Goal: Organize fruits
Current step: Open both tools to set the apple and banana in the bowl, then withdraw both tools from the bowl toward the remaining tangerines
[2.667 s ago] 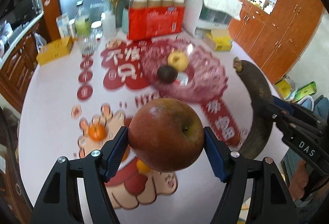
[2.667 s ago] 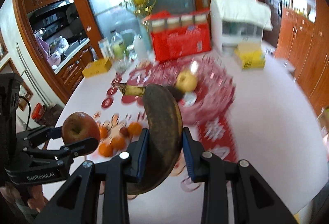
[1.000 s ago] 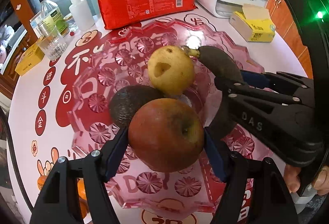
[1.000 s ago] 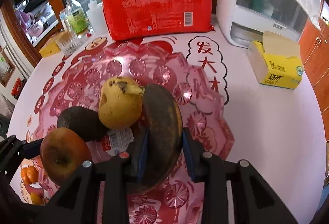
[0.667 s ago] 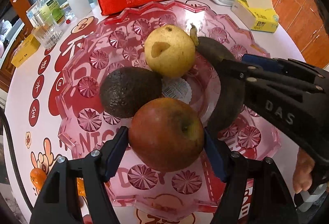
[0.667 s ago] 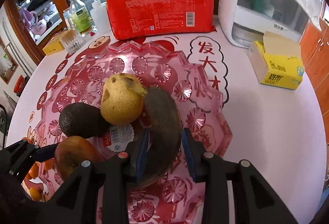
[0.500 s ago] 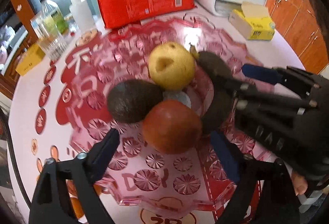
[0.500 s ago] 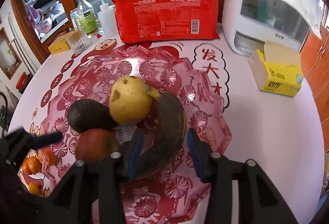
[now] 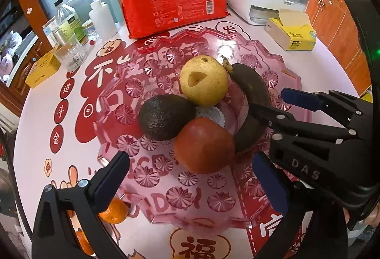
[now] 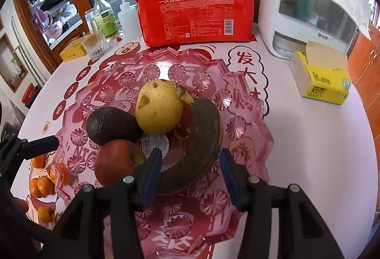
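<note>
While both claws have just been opening, apple [image 9: 204, 145] and banana [image 10: 201, 137] lie freed in the bowl [image 9: 280, 64].

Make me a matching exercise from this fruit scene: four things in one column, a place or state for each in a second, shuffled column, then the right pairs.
Things:
1. red apple
2. blackened banana
3. small orange tangerine
4. yellow tissue box

Places or states:
A. on the table beside the white appliance
B. in the pink glass dish, ahead of the open left gripper
C. on the table, outside the dish rim
D. in the dish, between the right gripper fingers, pads apart from it

Pairs: 1-B, 2-D, 3-C, 4-A
</note>
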Tool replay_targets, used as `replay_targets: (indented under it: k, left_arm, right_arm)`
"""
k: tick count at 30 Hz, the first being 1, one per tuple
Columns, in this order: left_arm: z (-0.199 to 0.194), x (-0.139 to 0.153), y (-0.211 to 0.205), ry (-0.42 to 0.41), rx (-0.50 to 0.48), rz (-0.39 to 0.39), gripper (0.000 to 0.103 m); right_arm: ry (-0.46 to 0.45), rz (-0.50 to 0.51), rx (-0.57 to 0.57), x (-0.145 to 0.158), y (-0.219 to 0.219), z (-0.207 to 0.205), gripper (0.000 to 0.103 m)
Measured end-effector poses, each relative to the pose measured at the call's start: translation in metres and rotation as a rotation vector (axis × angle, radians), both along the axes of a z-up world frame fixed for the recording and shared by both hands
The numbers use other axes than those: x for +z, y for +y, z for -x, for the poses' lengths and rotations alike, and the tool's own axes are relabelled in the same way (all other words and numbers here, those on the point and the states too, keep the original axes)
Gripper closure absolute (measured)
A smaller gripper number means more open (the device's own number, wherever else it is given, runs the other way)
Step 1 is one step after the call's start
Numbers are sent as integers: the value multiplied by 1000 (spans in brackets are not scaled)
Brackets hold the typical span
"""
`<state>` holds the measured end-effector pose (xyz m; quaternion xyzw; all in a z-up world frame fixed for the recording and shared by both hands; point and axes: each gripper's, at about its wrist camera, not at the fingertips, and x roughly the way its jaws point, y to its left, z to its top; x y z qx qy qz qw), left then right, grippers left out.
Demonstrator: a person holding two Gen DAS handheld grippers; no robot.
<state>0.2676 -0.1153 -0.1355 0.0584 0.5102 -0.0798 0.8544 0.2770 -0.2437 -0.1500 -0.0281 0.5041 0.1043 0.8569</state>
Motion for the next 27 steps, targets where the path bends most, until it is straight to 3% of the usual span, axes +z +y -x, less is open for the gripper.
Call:
replay_targets:
  k: [12, 27]
  left_arm:
    - [17, 20, 8, -20, 21, 18, 1]
    - [56, 70, 25, -107, 21, 26, 1]
  right_arm:
    - [-23, -27, -43, 18, -7, 17, 45]
    - [-101, -55, -76, 72, -9, 64, 45]
